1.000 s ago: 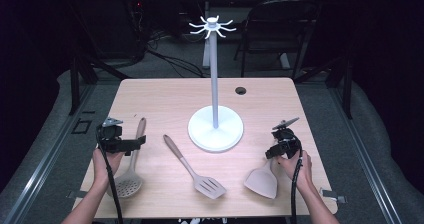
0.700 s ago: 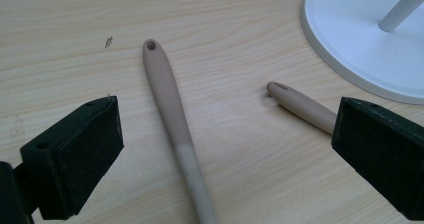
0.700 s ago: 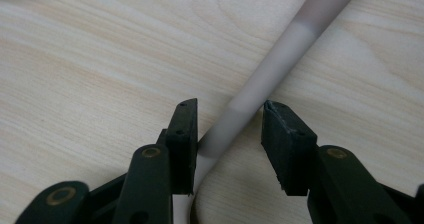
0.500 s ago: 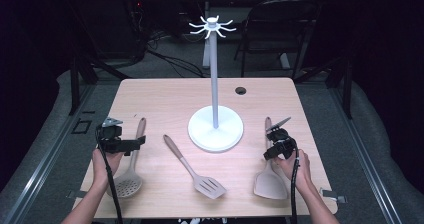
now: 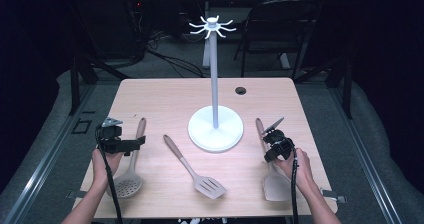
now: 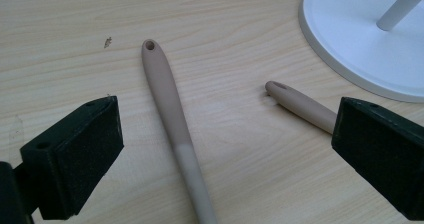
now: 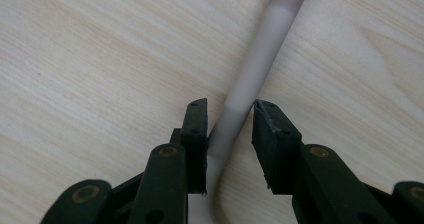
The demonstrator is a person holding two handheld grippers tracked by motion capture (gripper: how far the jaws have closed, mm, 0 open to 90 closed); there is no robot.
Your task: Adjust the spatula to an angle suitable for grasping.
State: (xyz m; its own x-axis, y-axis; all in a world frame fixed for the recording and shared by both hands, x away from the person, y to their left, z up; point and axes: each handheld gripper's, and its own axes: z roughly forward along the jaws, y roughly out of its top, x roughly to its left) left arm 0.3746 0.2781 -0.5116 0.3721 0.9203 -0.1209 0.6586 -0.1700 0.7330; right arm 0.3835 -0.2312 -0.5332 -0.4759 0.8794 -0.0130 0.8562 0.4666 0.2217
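Right gripper (image 7: 227,134) jaws have just been closing around the pale grey solid spatula's handle (image 7: 250,79), flat on the light wooden table (image 5: 165,96), not yet pinched; off-centre grip risks it pivoting; left gripper (image 6: 225,149) wide open, empty.

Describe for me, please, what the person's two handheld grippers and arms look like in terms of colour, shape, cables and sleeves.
Both are black. The left gripper carries a grey three-cornered plate on top; its jaws end in blocky black foam-like pads. The right gripper has a similar grey plate and slim jaw arms joined by brass-coloured rivets. A black cable trails from each along the forearm. The forearms are bare, with no sleeves in view.
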